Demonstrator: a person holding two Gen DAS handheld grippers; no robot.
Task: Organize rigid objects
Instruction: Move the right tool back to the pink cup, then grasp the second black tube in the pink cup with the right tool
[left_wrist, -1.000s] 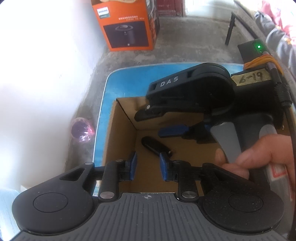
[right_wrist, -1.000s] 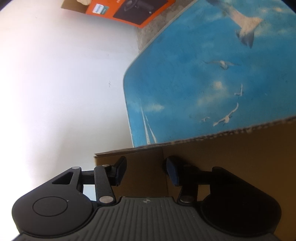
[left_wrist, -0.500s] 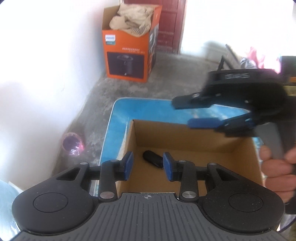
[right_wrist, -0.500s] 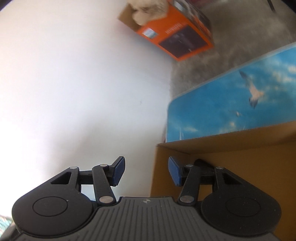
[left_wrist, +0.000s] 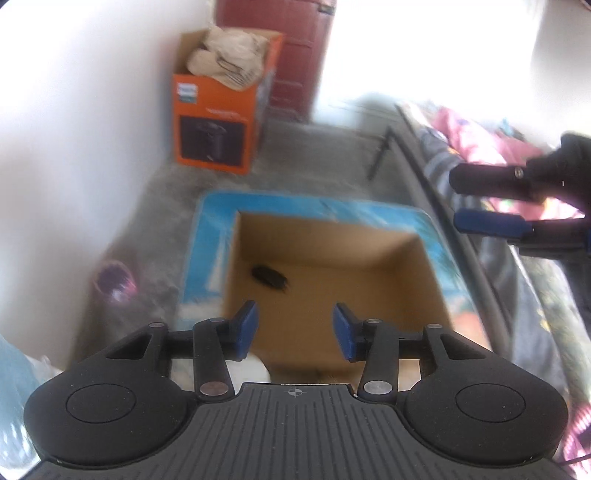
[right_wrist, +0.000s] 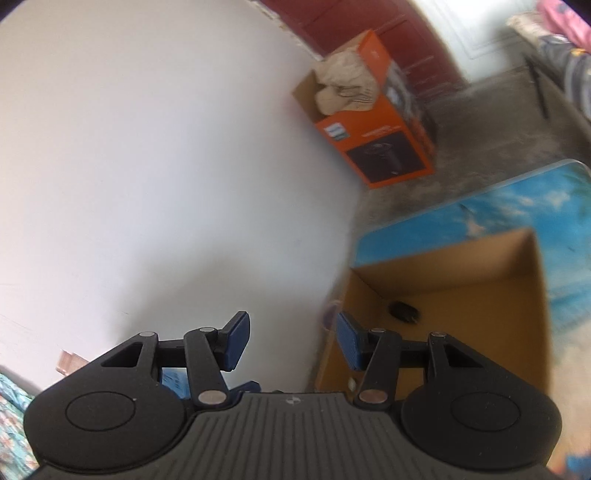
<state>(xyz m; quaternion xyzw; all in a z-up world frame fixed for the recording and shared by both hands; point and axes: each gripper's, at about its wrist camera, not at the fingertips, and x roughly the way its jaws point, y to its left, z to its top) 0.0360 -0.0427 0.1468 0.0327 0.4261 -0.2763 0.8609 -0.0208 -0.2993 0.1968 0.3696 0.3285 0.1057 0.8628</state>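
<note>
Already a small black oblong object (left_wrist: 269, 277) is seen on the open brown cardboard box (left_wrist: 424, 266) floor; above it, left gripper (left_wrist: 294, 329) and right gripper (right_wrist: 290, 341) are held apart, empty. Fetching another item is judged next.

Bright daylight, blown-out glare upper right, motion blur, fisheye bending at edges

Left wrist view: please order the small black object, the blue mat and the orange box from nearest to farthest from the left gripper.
From the left gripper:
1. Small black object, inside the cardboard box, left part of its floor.
2. Blue mat, far edge beyond the cardboard box.
3. Orange box, on the floor by the wall.
</note>
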